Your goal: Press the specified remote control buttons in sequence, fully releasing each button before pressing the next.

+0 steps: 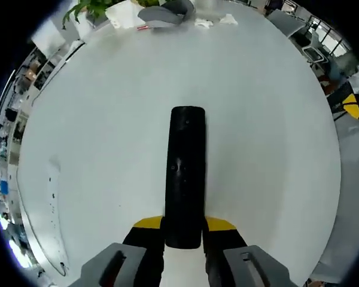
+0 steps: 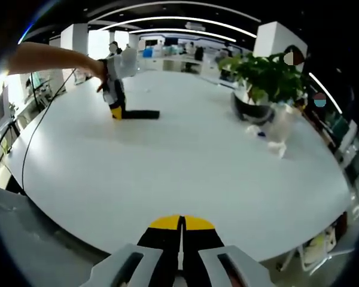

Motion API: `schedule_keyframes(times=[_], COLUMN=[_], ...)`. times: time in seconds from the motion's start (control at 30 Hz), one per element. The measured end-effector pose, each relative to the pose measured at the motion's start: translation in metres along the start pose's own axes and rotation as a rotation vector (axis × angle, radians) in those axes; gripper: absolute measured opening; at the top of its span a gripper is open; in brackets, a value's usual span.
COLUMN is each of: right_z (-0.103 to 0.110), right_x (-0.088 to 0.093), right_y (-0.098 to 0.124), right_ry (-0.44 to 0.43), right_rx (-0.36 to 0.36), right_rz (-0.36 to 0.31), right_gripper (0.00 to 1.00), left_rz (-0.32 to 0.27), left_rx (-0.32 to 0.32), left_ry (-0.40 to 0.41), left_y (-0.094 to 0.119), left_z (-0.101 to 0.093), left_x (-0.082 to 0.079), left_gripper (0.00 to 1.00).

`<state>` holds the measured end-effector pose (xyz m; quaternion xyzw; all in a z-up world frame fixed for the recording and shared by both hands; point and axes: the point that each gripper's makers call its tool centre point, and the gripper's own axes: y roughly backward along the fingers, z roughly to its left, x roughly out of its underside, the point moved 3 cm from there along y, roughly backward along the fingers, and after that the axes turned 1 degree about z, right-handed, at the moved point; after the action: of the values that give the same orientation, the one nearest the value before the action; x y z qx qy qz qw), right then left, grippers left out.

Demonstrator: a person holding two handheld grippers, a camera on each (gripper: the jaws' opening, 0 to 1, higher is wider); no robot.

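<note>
A long black remote control [image 1: 185, 173] lies on the white round table [image 1: 107, 119] and runs straight away from my left gripper [image 1: 184, 230]. That gripper's black, yellow-tipped jaws are shut on the remote's near end. In the right gripper view the same remote [image 2: 140, 114] lies far off on the table, with the left gripper [image 2: 115, 107] standing over its end, held by a person's arm [image 2: 51, 58]. My right gripper [image 2: 180, 230] hovers at the table's near edge, its jaws shut together on nothing.
A potted plant [image 2: 264, 84] with a dark pot stands at the table's far right side, with white crumpled paper [image 2: 276, 134] beside it. In the left gripper view, the plant [image 1: 93, 9], a grey item [image 1: 164, 15] and paper bits [image 1: 218, 22] sit at the far edge.
</note>
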<state>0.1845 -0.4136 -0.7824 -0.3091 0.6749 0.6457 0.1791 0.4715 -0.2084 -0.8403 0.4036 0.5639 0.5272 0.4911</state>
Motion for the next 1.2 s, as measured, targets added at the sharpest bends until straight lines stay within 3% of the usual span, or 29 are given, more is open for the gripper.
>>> schedule_keyframes(times=[0.43, 1.2], right_z=[0.001, 0.0], right_x=[0.002, 0.002], right_y=[-0.002, -0.002], right_ry=[0.007, 0.003], right_rx=[-0.002, 0.009], right_rz=[0.02, 0.027], right_gripper=[0.0, 0.0], left_rz=[-0.02, 0.012], left_rx=[-0.01, -0.006], left_ry=[0.032, 0.023], left_y=[0.001, 0.005], left_z=[-0.013, -0.046], left_x=[0.007, 0.014], left_gripper=[0.23, 0.23])
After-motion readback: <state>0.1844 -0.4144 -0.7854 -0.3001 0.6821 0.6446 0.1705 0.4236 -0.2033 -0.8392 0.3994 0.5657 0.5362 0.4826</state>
